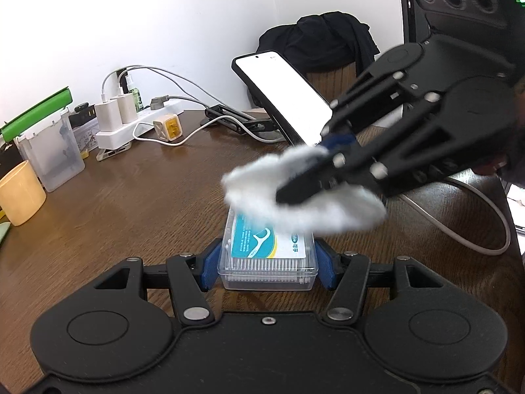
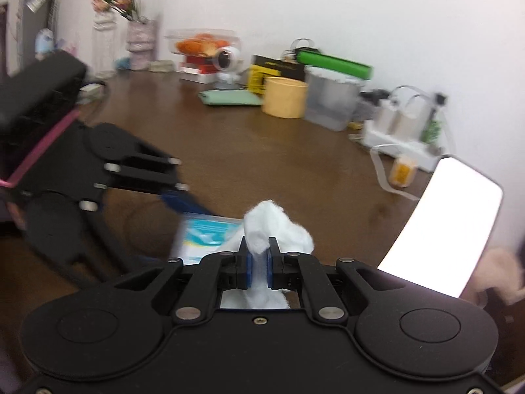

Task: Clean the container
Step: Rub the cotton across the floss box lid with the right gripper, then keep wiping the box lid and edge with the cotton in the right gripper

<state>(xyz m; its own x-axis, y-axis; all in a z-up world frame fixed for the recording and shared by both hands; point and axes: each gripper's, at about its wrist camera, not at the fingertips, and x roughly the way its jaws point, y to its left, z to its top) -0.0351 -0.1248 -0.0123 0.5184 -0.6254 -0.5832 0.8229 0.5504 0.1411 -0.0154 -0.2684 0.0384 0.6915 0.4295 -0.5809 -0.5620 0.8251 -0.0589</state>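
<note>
A clear plastic floss-pick box (image 1: 269, 256) with a teal and white label lies on the brown wooden table (image 1: 137, 193). My left gripper (image 1: 267, 264) is shut on its two sides with the blue pads. My right gripper (image 1: 295, 193) comes in from the upper right, shut on a white cotton wad (image 1: 288, 203) that rests on the far part of the box lid. In the right wrist view the wad (image 2: 275, 229) bulges up between the blue pads of the right gripper (image 2: 259, 264), the box (image 2: 205, 236) shows blurred to its left, and the left gripper (image 2: 183, 203) reaches in from the left.
A lit phone on a stand (image 1: 282, 95) stands behind the box. A white power strip with chargers and cables (image 1: 131, 121), a clear tub (image 1: 52, 154) and a yellow cup (image 1: 19, 193) line the table's left. A cable (image 1: 475, 229) loops at the right.
</note>
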